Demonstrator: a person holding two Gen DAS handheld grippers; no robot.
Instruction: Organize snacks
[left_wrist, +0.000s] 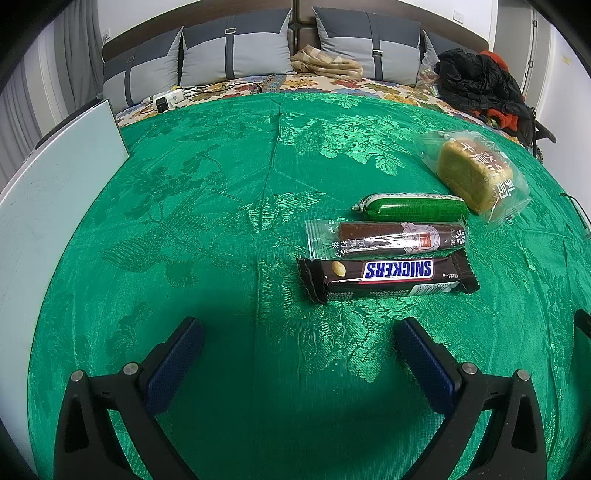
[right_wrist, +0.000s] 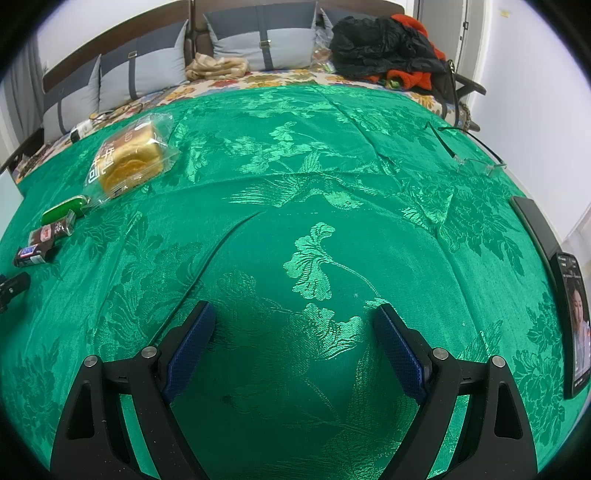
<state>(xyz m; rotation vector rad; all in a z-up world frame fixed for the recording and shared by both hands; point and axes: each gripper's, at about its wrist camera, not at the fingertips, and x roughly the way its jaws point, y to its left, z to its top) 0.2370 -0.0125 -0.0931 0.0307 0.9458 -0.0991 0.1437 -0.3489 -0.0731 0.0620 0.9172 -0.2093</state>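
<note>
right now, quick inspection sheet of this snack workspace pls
Surface: green floral cloth, creased.
Job's things: Snickers bar, brown bar and green sausage in a row; bagged bread beside them.
Clutter: phone, screen lit; glasses; white board.
Grippers: left gripper and right gripper open, holding nothing.
Cables: power strip with cords on the bed.
Surroundings: cushions, black clothes pile.

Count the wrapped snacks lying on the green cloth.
4: Snickers bar nearest, brown bar behind it, green sausage next, bagged bread farthest right. None appears hidden.
</note>
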